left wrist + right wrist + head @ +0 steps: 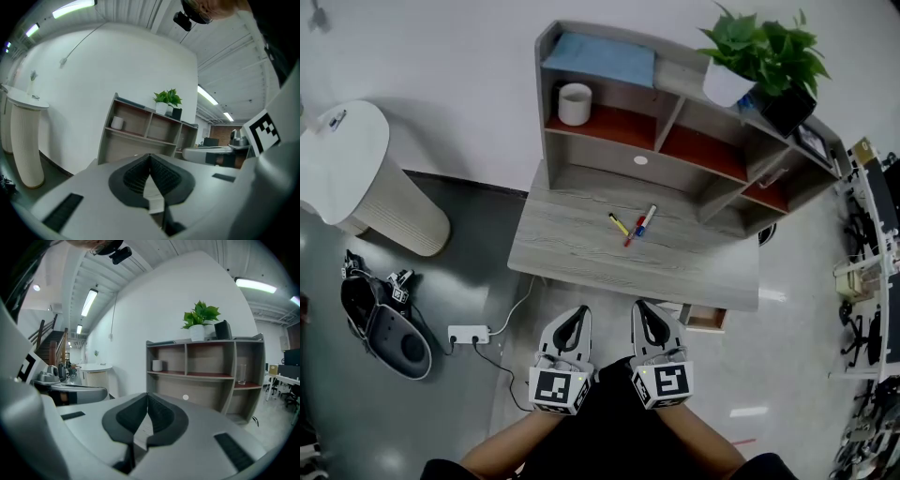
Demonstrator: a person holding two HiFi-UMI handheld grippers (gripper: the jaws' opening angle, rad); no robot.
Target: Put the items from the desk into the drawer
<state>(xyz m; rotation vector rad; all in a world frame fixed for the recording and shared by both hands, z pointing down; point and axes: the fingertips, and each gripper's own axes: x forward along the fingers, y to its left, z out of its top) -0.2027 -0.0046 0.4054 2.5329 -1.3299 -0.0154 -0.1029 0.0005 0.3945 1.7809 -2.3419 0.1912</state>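
Observation:
On the grey wooden desk [581, 246] lie a yellow pen [619, 224], a red pen [634, 233] and a marker with a blue band [646, 220], close together near the middle. A drawer [705, 320] stands slightly pulled out under the desk's front right. My left gripper [575, 319] and right gripper [650, 311] hover side by side in front of the desk, near its front edge. Both are shut and hold nothing. The left gripper [150, 157] and the right gripper [146, 396] each point toward the shelf unit, tips closed together.
A shelf hutch [675, 141] stands at the desk's back with a white cup [575, 103], a blue cloth [600, 58] and a potted plant [764, 52]. A white round stand [356, 178], shoes [389, 323] and a power strip [469, 334] are on the floor at left. More desks are at right.

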